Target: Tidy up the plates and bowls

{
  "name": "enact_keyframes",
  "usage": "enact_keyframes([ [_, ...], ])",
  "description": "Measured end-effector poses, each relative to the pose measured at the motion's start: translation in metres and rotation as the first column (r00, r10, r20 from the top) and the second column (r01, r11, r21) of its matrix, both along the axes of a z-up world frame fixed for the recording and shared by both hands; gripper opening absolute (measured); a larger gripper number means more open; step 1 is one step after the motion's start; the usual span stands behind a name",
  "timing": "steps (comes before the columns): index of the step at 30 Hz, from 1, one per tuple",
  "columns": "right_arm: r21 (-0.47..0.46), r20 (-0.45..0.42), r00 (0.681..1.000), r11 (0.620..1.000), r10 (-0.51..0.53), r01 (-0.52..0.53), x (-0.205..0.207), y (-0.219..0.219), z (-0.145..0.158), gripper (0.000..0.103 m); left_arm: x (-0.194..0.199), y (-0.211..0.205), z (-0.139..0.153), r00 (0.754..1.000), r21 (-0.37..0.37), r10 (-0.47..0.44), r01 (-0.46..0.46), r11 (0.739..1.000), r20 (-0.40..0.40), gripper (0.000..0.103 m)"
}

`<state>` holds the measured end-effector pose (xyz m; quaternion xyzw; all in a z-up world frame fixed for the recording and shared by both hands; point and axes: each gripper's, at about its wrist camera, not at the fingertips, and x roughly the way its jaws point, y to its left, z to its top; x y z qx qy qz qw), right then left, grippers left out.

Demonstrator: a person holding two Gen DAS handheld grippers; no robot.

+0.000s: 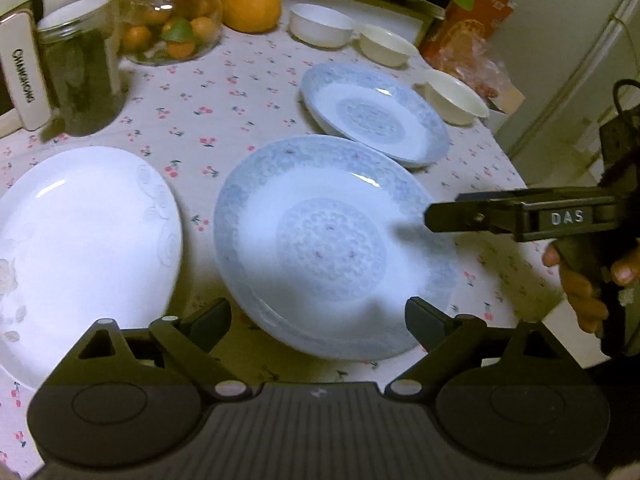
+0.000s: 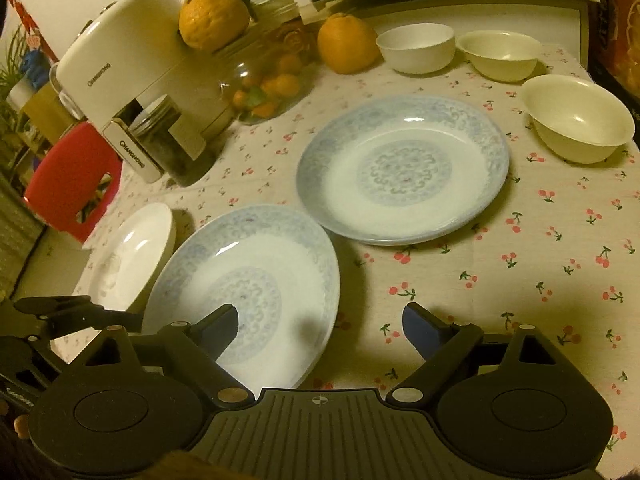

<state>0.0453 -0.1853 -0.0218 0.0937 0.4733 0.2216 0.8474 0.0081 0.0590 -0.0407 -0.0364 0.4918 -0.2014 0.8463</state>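
Leftmost, beyond the outer jaw of the left gripper [image 1: 318,320], lies the plain white plate [image 1: 80,248] on the worktop [image 1: 224,92]; the near blue-patterned plate [image 1: 332,244] sits straight ahead between those wide-spread, empty jaws, closer to this hand than anything else. To its right, the right gripper [image 2: 320,328], likewise agape and holding nothing, hovers low over that plate's right rim, with the second blue plate [image 2: 404,168] ahead and three bowls [image 2: 576,120] farther beyond.

I read "CHANGHONG" twice on the white appliance [image 2: 120,68] at the far left in my right wrist view: once on its rounded top, once on its lower front panel [image 2: 134,155]. In my left wrist view that panel [image 1: 24,76] shows it again, and the right gripper [image 1: 440,218] carries "DAS".
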Motion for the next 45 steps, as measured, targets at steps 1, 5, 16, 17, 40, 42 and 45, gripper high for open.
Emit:
enact_keyframes([
  [1, 0.003, 0.001, 1.000, 1.000, -0.005, 0.005, 0.000, 0.000, -0.001, 0.091, 0.000, 0.001, -0.001, 1.000, 0.002, 0.012, -0.012, 1.000, 0.005, 0.088],
  [5, 0.006, -0.001, 1.000, 1.000, -0.017, 0.017, 0.002, -0.001, -0.005, 0.091, 0.004, 0.007, -0.008, 0.998, 0.006, 0.064, -0.063, 0.998, -0.003, 0.079],
  [16, -0.001, 0.041, 0.999, 1.000, 0.022, -0.022, 0.002, 0.012, -0.006, 0.088, 0.005, 0.013, -0.013, 0.994, -0.007, 0.109, -0.109, 0.994, 0.002, 0.057],
  [17, -0.007, 0.043, 0.999, 1.000, 0.020, -0.019, 0.003, 0.013, -0.006, 0.085, 0.006, 0.013, -0.012, 0.994, -0.009, 0.110, -0.110, 0.994, 0.004, 0.055],
  [40, -0.025, 0.032, 0.999, 1.000, -0.009, 0.009, 0.007, 0.013, -0.016, 0.014, 0.002, 0.015, -0.011, 0.992, 0.032, 0.098, -0.101, 0.994, 0.085, 0.022],
  [42, -0.016, 0.058, 0.998, 1.000, -0.004, 0.005, 0.007, 0.012, -0.009, 0.014, -0.001, 0.014, -0.007, 0.990, 0.034, 0.085, -0.089, 0.995, 0.112, 0.022],
  [45, 0.000, 0.078, 0.997, 1.000, -0.017, 0.018, 0.008, 0.008, -0.001, 0.014, -0.004, 0.011, 0.001, 0.985, 0.038, 0.067, -0.073, 0.997, 0.158, 0.022],
])
